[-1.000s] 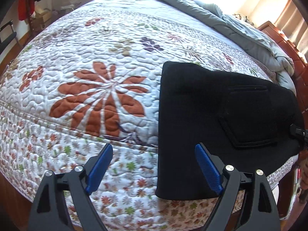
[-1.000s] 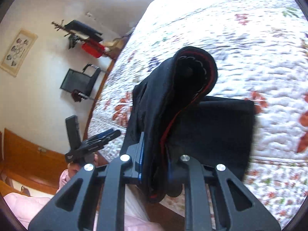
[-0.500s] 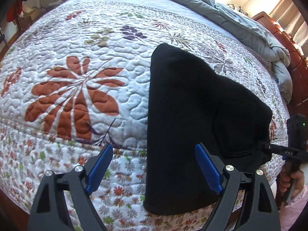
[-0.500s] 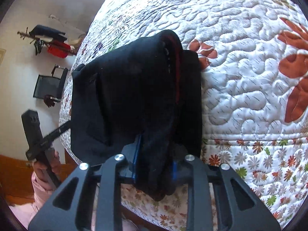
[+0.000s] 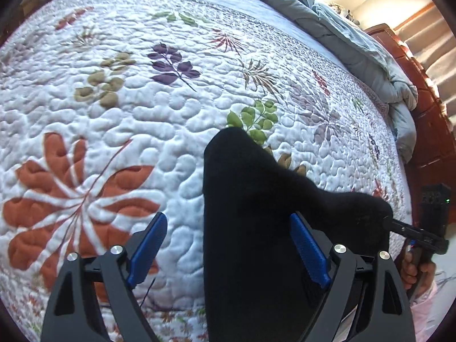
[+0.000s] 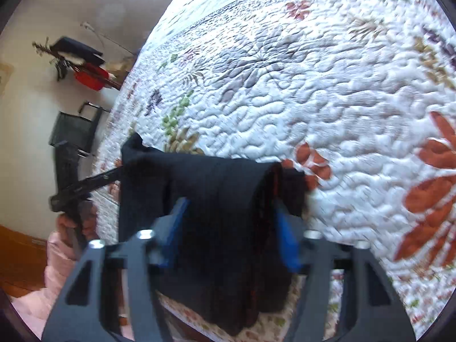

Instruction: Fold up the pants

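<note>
Since the black pants (image 6: 216,199) are soft, thick and floppy, I'd say they'll sag wherever I don't support them, so the doubled fold edge is my spot to grab. They lie folded near the edge of the puffy floral quilt (image 5: 142,108). My right gripper (image 6: 230,233) is opening, bunched cloth between its blue pads, which don't seem to be pinching anymore. My left gripper (image 5: 228,245) stands wide, empty, straddling the pants' edge.
</note>
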